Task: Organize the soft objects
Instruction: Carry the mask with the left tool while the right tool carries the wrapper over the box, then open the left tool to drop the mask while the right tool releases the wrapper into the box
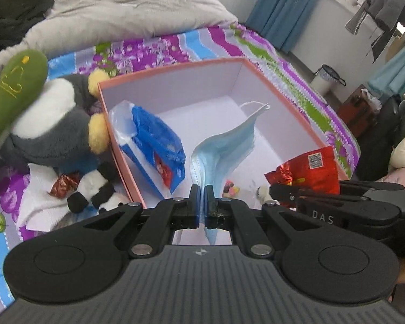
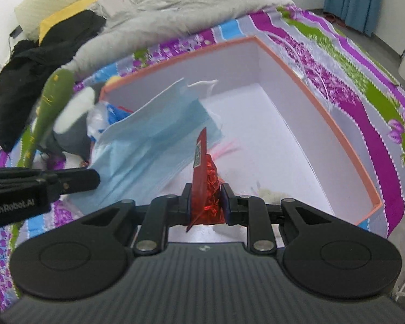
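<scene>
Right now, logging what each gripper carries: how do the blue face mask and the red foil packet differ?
The face mask is pale blue, soft pleated fabric with white ear loops; the red packet is shiny crinkled foil with a printed QR code. The mask is larger and drapes limply from the left gripper; the packet stands stiffly upright in the right gripper. Both are pinched over the open pink box.

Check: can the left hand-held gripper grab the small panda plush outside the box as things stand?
Probably not yet. The left hand-held gripper is shut on the blue face mask, so it must release first. Otherwise the panda plush lies uncovered beside the box.
</scene>
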A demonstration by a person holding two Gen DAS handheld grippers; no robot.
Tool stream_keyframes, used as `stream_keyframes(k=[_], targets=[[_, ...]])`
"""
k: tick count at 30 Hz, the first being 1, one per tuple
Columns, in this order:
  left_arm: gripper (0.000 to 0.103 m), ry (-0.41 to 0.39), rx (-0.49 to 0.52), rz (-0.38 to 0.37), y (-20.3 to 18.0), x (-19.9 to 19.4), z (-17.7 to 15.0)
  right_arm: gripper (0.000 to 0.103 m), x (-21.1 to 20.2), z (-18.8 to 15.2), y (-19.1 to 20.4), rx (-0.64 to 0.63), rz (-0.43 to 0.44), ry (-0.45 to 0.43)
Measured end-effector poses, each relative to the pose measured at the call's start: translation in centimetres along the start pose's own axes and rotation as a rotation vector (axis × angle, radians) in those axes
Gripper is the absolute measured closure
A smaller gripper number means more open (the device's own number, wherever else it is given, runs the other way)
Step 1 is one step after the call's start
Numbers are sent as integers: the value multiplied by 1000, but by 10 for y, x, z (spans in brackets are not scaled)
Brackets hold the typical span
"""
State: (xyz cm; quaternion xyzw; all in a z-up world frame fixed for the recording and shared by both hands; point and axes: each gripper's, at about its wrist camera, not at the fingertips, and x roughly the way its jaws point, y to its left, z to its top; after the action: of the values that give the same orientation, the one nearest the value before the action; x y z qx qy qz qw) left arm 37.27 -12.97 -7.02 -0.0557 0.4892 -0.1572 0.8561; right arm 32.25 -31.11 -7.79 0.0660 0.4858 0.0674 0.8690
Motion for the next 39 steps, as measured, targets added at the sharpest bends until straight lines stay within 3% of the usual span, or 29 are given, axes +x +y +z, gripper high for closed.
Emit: stream_keyframes(k=[7, 11, 21, 30, 39], targets=[[98, 33, -1, 19, 5, 3, 3, 72, 6, -2, -8, 18, -19, 13], [98, 30, 0, 21, 7, -7, 1, 57, -2, -4, -4, 5, -24, -13], [98, -89, 45, 20, 4, -68, -14, 57, -53, -14, 12, -14, -18, -158], [98, -223, 72, 11, 4, -138, -45, 57, -109, -40, 37, -27, 40, -302], [98, -279, 61, 0, 15, -180, -81, 57, -141, -73, 61, -54, 95, -376]])
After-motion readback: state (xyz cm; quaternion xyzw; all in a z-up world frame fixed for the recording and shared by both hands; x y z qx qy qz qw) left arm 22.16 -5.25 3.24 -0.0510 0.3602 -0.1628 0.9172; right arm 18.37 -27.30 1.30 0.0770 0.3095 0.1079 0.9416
